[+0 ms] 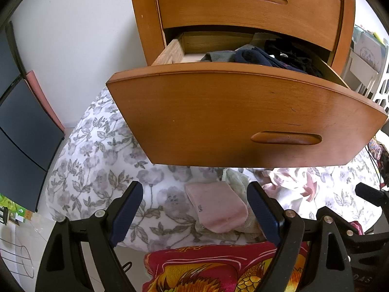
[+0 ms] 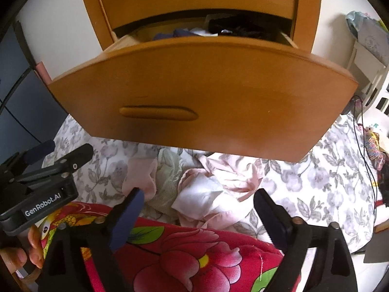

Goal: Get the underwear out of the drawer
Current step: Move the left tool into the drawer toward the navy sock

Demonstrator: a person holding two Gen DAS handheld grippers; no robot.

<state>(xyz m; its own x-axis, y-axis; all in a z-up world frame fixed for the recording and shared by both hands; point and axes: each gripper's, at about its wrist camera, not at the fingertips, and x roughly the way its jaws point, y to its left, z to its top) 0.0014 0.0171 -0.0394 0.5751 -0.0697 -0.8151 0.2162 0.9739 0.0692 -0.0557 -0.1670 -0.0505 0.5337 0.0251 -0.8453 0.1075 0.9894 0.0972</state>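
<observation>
Chest (image 1: 145, 12): one wooden unit is seen, with two drawer fronts in view; the upper front (image 1: 255, 7) is shut.
Open drawer (image 1: 231, 112): one is pulled well out, overhanging the bedding; one recessed handle (image 1: 286, 138) is set in its front.
Bedding: one white quilt (image 1: 97, 150) with a grey flower print is spread under the drawer; one red flowered blanket (image 2: 184, 258) lies nearest the cameras.
Underwear in drawer (image 1: 262, 58): a dark heap of navy, grey and black pieces is noted, with a scrap of white; a count cannot be made.
Underwear on quilt: three pieces are counted, namely one folded pink piece (image 1: 216, 209), one pale green lacy piece (image 2: 170, 182) touching it, and one crumpled pink and white piece (image 2: 218, 189) just beside.
Left gripper (image 1: 194, 209): the jaws are held wide apart and nothing is gripped; the folded pink piece is seen between the fingers, lying on the quilt.
Right gripper (image 2: 197, 214): the jaws are spread wide and nothing is held; the crumpled piece is seen lying between them on the quilt.
</observation>
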